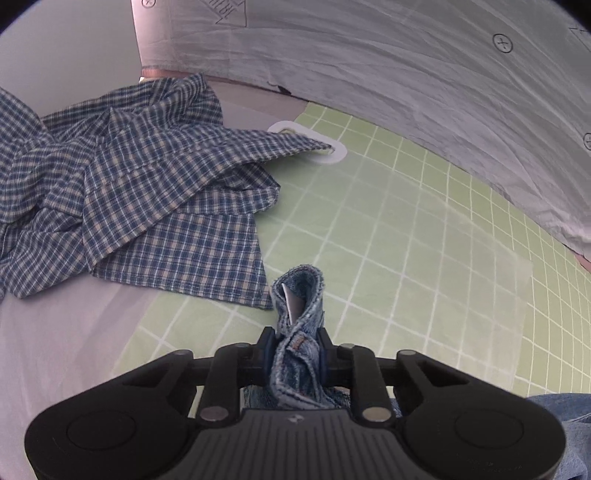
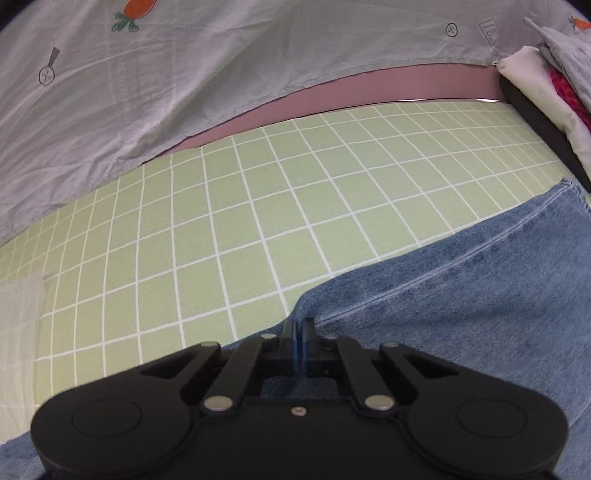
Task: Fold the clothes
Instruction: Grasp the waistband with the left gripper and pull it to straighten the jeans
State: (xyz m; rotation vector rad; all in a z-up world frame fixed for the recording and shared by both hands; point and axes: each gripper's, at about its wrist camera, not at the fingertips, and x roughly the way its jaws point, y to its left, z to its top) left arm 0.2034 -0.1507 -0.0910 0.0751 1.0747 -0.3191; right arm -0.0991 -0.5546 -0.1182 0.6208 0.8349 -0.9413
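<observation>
Jeans (image 2: 461,295) mostly hidden under both clamped grippers (image 1: 295,350) (image 2: 299,328).

No word, brand or number can be read. The pale sheet (image 2: 155,74) ahead of the hand-held gripper carries only printed signs: circled crosses (image 1: 502,43), an orange carrot (image 2: 135,11) and an unreadable sketched label (image 1: 227,11)

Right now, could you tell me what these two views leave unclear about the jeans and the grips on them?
- Jeans: full layout cut off by the right wrist frame edges.
- Right hand-held gripper: jaws nearly together at the denim edge; a pinched layer cannot be confirmed.
- Left hand-held gripper: clamps bunched denim; its own body hides what hangs below.
- Plaid shirt: crumpled, cut off left.
</observation>
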